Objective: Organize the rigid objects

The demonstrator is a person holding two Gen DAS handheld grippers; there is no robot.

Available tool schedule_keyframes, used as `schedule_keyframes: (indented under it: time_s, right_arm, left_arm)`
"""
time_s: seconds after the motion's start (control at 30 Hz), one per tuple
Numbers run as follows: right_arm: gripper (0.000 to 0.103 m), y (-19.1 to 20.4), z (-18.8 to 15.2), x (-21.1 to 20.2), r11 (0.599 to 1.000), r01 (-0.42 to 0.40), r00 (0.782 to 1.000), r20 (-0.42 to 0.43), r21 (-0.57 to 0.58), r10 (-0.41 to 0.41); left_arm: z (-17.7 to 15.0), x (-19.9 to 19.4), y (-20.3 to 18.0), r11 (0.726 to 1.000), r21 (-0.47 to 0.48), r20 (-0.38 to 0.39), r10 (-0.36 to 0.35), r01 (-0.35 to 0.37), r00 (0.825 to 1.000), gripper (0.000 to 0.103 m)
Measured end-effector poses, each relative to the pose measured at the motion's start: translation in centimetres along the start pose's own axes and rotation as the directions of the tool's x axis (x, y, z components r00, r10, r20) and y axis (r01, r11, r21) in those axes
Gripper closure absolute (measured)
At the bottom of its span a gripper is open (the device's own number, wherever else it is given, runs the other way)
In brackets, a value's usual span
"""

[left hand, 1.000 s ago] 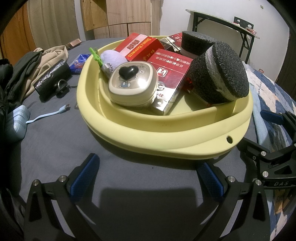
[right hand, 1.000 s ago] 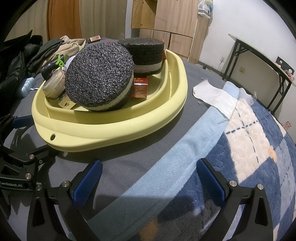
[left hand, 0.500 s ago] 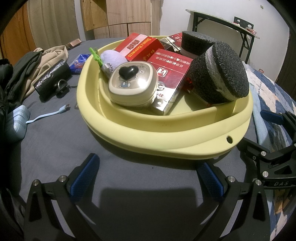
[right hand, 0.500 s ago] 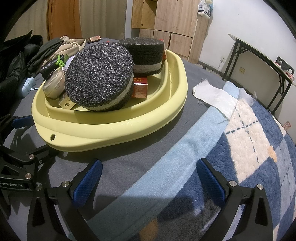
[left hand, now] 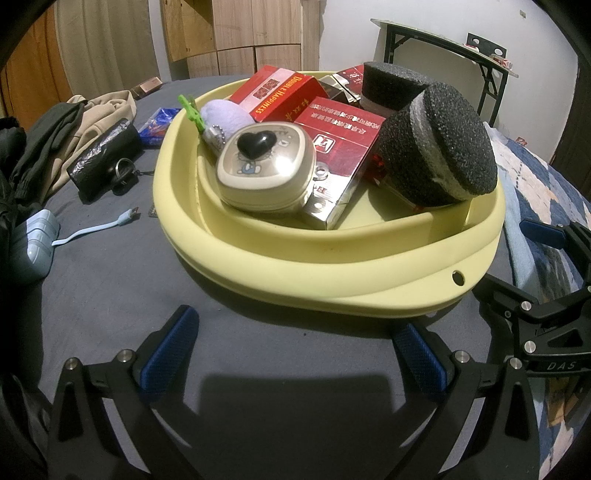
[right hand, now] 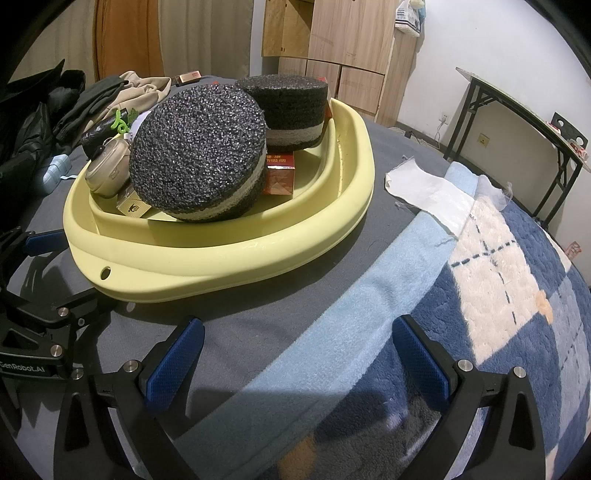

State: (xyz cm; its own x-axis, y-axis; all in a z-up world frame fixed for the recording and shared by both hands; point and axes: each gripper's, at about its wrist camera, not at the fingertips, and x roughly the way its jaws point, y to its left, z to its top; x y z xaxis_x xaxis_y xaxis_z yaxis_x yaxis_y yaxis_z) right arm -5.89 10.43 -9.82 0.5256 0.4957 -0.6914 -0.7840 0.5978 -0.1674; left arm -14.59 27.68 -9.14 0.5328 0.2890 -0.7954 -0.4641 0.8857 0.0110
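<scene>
The left hand-held gripper (left hand: pixel 295 347) hovers low over the grey bed sheet (left hand: pixel 110 295) with its blue-padded fingers spread wide apart and nothing between them; the right hand-held gripper (right hand: pixel 295 350) stands likewise with fingers apart and empty, above the seam where the sheet meets a light-blue towel (right hand: pixel 332 332) and a blue-and-white plush blanket (right hand: pixel 498 295). Directly ahead of both, at 12 o'clock, sits the yellow basin (left hand: pixel 332 266) on the bed, with a small hole in its rim at the near right in the left wrist view. Inside the basin, nearest the front, a cream rounded case (left hand: pixel 266 173) bearing a black heart lies on a red box (left hand: pixel 340 147); at 1 o'clock a black foam disc (left hand: pixel 443 147) with a white middle layer leans tilted on its edge. Behind these, a lilac plush toy (left hand: pixel 225 114) with a green clip lies at 11 o'clock, a red "Double Happiness" carton (left hand: pixel 277 92) at 12 o'clock, and a second black foam disc (left hand: pixel 391 85) lies flat at the far side. Outside the basin, at 9 to 10 o'clock in the left wrist view, lie a pale-blue power bank (left hand: pixel 33 240) with its cable, a black pouch (left hand: pixel 103 158) and a heap of clothing (left hand: pixel 74 122). A wooden wardrobe (left hand: pixel 240 33) and a folding table (left hand: pixel 443 40) stand farthest off
</scene>
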Motion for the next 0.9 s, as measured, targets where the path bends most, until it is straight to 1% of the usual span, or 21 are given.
schedule_keyframes:
  time_s: [0.9]
  right_arm:
    - [0.0,-0.07,0.01,0.01,1.0,0.0,1.0,0.0,0.0,0.0]
  left_arm:
    - [-0.08,-0.13,-0.16,1.0,0.0,0.0,0.004,-0.004,1.0,0.0]
